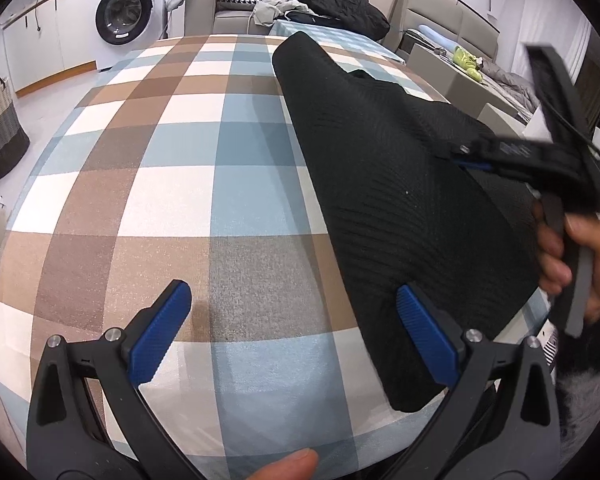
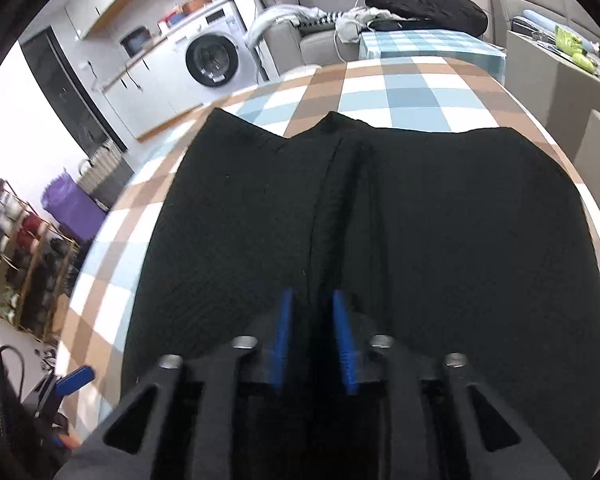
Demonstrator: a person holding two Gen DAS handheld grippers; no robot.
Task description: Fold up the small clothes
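A pair of black knit shorts (image 1: 384, 184) lies on the checked tablecloth (image 1: 172, 184), stretching from the near right edge toward the far side. My left gripper (image 1: 296, 300) is open and empty, its right pad at the shorts' near left edge. My right gripper (image 2: 311, 300) is shut on a fold of the shorts (image 2: 380, 220) at the near middle, with black fabric pinched between the blue pads. The right gripper also shows in the left wrist view (image 1: 464, 156), low over the shorts' right side.
A washing machine (image 1: 126, 16) and cabinets stand at the back left. A sofa with a black jacket (image 1: 340, 4) is behind the table. A woven basket (image 1: 0, 128) sits on the floor at left. A shelf rack (image 2: 16, 256) stands at left.
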